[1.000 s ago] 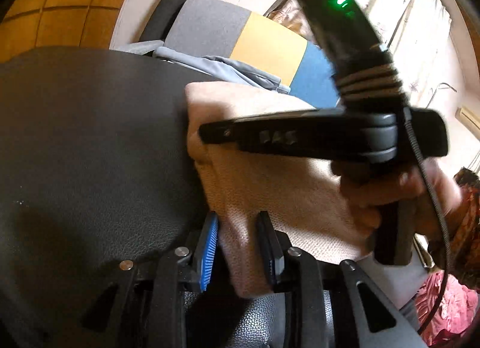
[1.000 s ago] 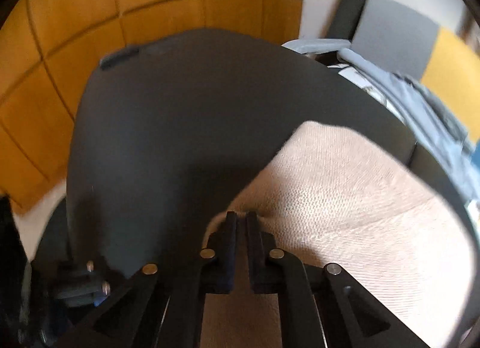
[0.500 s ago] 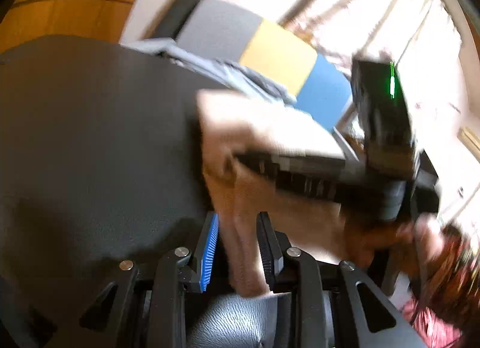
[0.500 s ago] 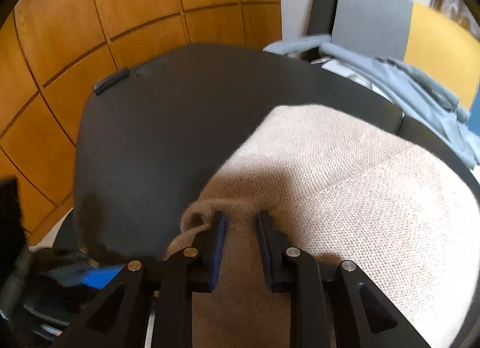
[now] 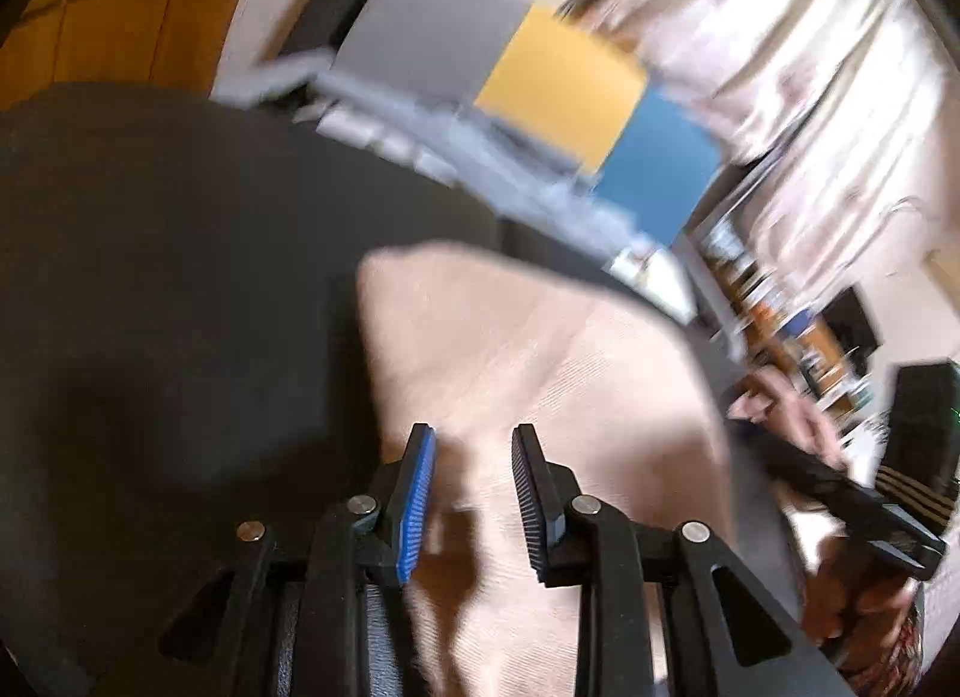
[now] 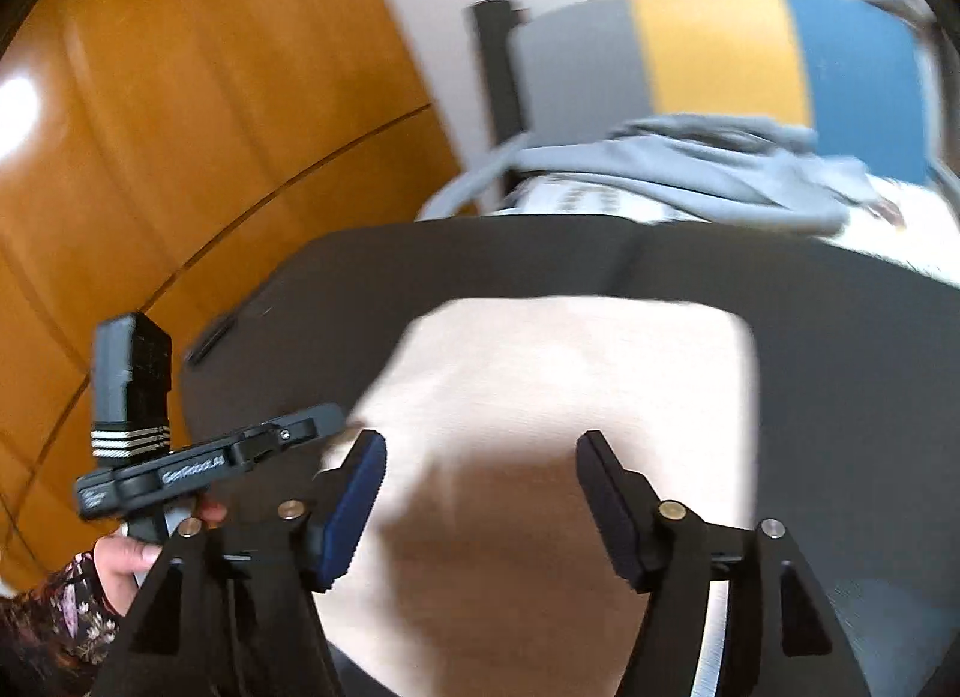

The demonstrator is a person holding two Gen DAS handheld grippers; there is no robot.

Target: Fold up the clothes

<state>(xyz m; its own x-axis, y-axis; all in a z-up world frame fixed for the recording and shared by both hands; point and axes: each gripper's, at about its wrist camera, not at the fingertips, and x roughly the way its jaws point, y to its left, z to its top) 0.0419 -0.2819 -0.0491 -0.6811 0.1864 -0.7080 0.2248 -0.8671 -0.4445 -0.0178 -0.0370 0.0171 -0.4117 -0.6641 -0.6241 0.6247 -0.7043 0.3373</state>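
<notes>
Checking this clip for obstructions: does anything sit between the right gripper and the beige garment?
Nothing visible does. The right gripper, its jaws just opened wide, hangs directly over the beige garment on the dark table. The left gripper sits off at the garment's edge, not between them.

a: any readable text in either view?

b: one item. right wrist view, lower left: white lettering on the side of the black plastic handheld gripper body (image 6: pixel 198 466), running along its length. it reads roughly "getrobot.ai"; the first letters are soft, so i cannot vouch for the spelling.

a: anything else on that body?

b: a small white mark at its near end, too small to read. the white stripes on the black upright block (image 6: pixel 129 379) above it are plain bands, not characters.

a: left wrist view?

b: nothing legible. the frame is motion-blurred; the shelf clutter at right is smeared colour only.
</notes>
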